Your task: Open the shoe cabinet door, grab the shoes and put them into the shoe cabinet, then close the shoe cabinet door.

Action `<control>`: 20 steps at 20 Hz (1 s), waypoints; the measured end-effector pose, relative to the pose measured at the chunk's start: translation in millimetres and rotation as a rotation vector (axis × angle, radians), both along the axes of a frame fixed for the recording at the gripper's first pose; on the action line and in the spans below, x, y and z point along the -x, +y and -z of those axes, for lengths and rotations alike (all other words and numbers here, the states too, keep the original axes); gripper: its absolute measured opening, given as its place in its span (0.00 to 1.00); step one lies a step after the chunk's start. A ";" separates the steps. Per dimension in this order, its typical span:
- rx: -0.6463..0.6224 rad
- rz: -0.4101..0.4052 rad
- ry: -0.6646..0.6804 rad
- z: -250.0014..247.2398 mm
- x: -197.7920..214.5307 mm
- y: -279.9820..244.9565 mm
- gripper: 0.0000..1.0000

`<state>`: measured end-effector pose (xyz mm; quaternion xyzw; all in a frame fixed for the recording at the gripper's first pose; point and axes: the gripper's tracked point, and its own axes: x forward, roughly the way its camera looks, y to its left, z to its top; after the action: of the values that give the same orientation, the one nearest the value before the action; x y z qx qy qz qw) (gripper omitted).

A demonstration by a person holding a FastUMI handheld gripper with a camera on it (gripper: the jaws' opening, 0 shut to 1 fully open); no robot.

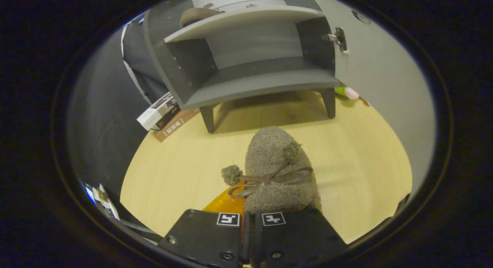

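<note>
A fuzzy grey-brown shoe point(275, 164) with a ribbon bow and two pompoms sticks out just ahead of my fingers, toe pointing at the cabinet. My gripper point(248, 218) is shut on its heel end, the fingers almost touching. The grey shoe cabinet point(262, 85) stands beyond on short legs, and its door point(385, 75) is swung wide open to the right. The lower shelf is bare. A second shoe of the same kind point(196, 14) lies on the upper shelf at the left.
An orange thing point(227, 202) shows under the held shoe, left of it. A white box point(158, 112) and a brown book point(175, 126) lie left of the cabinet's front leg. A green and pink toy point(346, 92) sits behind the right leg. Wooden floor point(358, 156) stretches ahead.
</note>
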<state>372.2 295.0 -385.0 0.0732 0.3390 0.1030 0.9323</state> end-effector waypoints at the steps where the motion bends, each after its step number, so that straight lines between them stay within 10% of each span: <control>1: -0.001 -0.005 -0.029 -17.8 2.2 1.9 0.08; 20: 0.102 -0.015 -0.482 -318.8 -52.0 11.2 0.08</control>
<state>424.1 306.2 -66.2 -0.0034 0.1123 0.1070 0.9879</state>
